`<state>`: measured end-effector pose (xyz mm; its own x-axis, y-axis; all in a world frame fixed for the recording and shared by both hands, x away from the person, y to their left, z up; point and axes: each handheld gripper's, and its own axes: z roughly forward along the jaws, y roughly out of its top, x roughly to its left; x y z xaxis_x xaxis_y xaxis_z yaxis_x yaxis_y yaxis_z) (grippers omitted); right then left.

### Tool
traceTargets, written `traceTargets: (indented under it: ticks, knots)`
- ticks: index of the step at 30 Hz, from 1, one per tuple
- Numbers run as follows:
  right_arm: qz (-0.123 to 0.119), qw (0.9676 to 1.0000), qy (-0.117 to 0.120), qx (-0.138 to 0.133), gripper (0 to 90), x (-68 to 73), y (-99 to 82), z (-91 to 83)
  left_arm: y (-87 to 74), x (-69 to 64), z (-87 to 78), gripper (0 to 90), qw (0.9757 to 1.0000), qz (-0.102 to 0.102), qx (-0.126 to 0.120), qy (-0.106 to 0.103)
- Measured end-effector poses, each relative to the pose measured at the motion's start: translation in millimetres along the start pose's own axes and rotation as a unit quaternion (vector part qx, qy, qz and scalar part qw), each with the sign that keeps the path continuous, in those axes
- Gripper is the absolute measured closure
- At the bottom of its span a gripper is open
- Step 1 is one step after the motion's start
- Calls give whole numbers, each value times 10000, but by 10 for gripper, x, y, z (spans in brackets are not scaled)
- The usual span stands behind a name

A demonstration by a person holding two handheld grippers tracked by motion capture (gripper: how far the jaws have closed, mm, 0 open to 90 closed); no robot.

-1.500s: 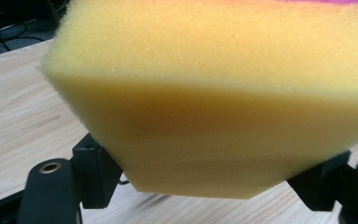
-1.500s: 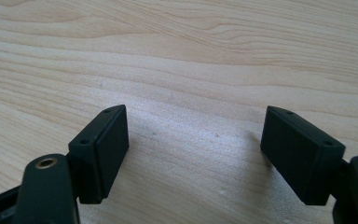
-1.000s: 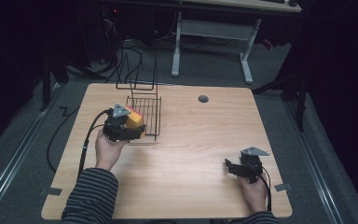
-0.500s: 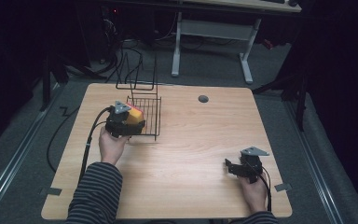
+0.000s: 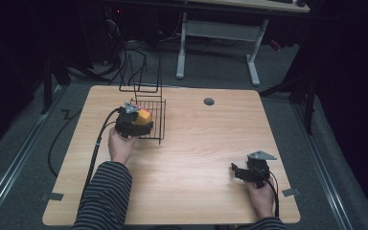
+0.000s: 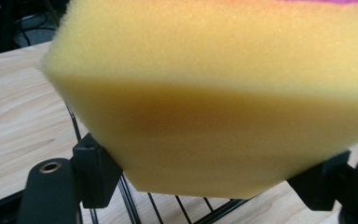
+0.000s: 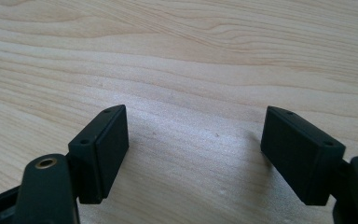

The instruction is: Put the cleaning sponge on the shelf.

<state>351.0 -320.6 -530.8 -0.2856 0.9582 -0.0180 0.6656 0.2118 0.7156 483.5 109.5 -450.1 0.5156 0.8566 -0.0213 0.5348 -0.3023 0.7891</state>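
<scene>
A thick yellow sponge (image 6: 214, 93) sits squeezed between the two black jaws of my left gripper (image 6: 205, 177). In the high view that left gripper (image 5: 141, 120) holds the sponge (image 5: 145, 115) over the left rim of a black wire basket (image 5: 154, 120) at the table's back left. The basket's wires (image 6: 135, 210) show just under the sponge. My right gripper (image 5: 236, 171) rests low over the wooden table (image 5: 201, 143) at the front right, jaws wide apart with nothing between them. Bare wood lies between its pads (image 7: 105, 149).
A tall black wire stand (image 5: 141, 76) rises behind the basket at the table's back edge. A small grey round cap (image 5: 209, 101) lies in the tabletop near the back. Black cables trail from both grippers. A white desk frame (image 5: 218, 33) stands on the floor beyond.
My left hand has carried the sponge a little rightward and down, closer over the basket. The right gripper has stayed where it was.
</scene>
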Motion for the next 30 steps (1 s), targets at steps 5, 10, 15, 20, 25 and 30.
traceTargets:
  ticks: [5, 10, 15, 20, 25, 30]
  knots:
    - [8, 10000, -1, -2, 235, 1, 0, 0, -18, -3, 96, 237, 9999, -68, 93, 0]
    - [8, 10000, 1, -2, 235, 1, 0, 0, -43, -3, 164, 236, 9997, -104, 204, 32]
    - [9, 10000, 1, -2, 235, 1, 0, 0, -47, -18, 193, 235, 9997, -116, 228, 67]
    - [7, 10000, 1, -3, 235, 1, 0, 1, -54, -5, 218, 234, 9994, -154, 284, 101]
    - [7, 10000, 1, -2, 235, 1, 0, 0, -52, 1, 227, 232, 9994, -190, 281, 114]
    - [7, 10000, 1, -2, 235, 1, 0, 0, -54, -6, 235, 227, 9994, -175, 279, 140]
